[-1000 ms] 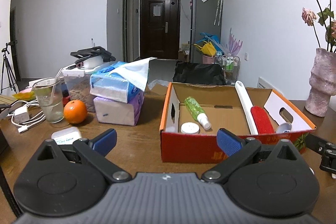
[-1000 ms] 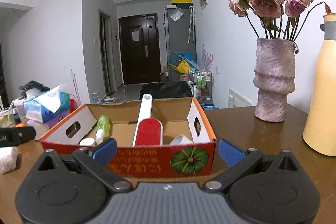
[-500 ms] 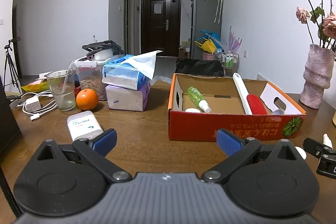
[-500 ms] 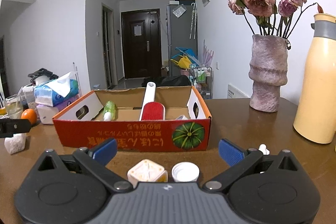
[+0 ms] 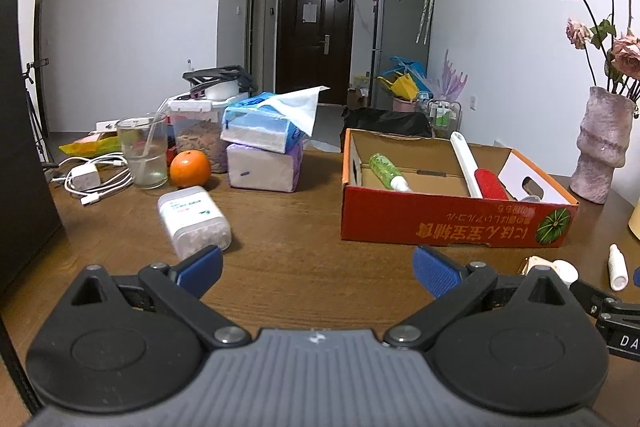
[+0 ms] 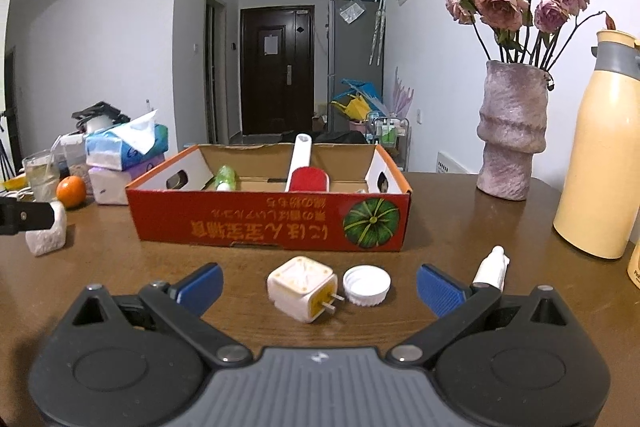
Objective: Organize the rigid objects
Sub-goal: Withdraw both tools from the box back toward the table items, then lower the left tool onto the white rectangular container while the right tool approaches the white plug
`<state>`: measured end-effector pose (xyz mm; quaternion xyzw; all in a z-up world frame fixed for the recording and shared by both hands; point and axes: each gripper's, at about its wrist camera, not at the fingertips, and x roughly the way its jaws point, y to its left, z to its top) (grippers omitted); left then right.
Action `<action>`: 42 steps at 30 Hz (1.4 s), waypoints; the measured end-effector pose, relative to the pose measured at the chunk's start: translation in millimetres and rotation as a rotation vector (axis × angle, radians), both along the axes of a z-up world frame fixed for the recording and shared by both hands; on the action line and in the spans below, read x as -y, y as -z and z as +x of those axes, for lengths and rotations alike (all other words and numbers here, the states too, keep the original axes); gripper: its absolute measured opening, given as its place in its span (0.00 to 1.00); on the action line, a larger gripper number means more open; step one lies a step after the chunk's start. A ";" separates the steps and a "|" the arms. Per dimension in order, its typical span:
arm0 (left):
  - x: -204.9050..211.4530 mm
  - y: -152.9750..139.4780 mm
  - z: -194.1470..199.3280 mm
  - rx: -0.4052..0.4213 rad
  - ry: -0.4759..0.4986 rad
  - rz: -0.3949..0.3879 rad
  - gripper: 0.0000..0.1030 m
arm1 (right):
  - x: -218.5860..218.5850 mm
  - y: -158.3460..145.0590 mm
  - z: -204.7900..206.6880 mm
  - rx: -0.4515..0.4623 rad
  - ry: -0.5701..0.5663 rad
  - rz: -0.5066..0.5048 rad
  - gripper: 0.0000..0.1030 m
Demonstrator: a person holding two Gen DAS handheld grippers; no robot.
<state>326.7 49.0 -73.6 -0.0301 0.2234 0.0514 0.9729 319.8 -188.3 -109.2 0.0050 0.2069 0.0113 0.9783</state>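
A: Where is the loose stuff sitting right now?

B: In the right wrist view, the charger cube (image 6: 301,287) and the white cap (image 6: 366,284) are lying side by side at lower centre, between the spread fingers of the right gripper (image 6: 319,283). The small white dropper bottle (image 6: 491,267) is lying just right of them, beside the right blue pad. The red cardboard box (image 6: 272,223) is sitting behind them at mid-frame, already holding a green spray bottle (image 6: 225,178) and a lint brush (image 6: 306,175).

A: And the other side?

B: In the left wrist view, the white pill box (image 5: 194,218) is lying on its side at centre left, just above the left blue pad of the left gripper (image 5: 318,269). Both grippers are standing wide apart and carrying nothing.

A: So which step is this?

B: I judge they are lining up for picks. The right one needs to be dropping forward around the cube or cap and then closing; the left needs to be shifting left to straddle the pill box.

A: What is differing from half a second back?

B: Both cameras have pulled back from the box. The cube and cap are now showing in full, and the pill box is sitting farther up the frame.
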 end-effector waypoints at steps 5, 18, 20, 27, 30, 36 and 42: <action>-12.3 0.5 -3.1 -0.007 -0.008 -0.024 1.00 | -4.6 7.3 -2.6 -0.021 0.045 0.018 1.00; -48.7 9.1 9.0 -0.036 -0.012 -0.025 1.00 | -24.0 19.8 27.6 -0.103 0.150 0.057 1.00; -57.8 11.2 13.6 -0.040 0.000 -0.027 1.00 | -26.6 21.2 37.4 -0.121 0.185 0.060 1.00; -93.7 22.9 38.0 -0.077 -0.033 -0.011 1.00 | -32.8 25.7 52.5 -0.149 0.223 0.061 1.00; -109.3 28.8 52.1 -0.103 -0.050 -0.008 1.00 | -34.5 26.0 56.8 -0.153 0.234 0.054 1.00; -122.2 37.7 75.2 -0.138 -0.035 0.038 1.00 | -34.4 26.9 63.7 -0.162 0.265 0.045 1.00; -125.6 42.3 93.0 -0.140 -0.012 0.092 1.00 | -35.4 29.5 74.0 -0.189 0.288 0.058 0.94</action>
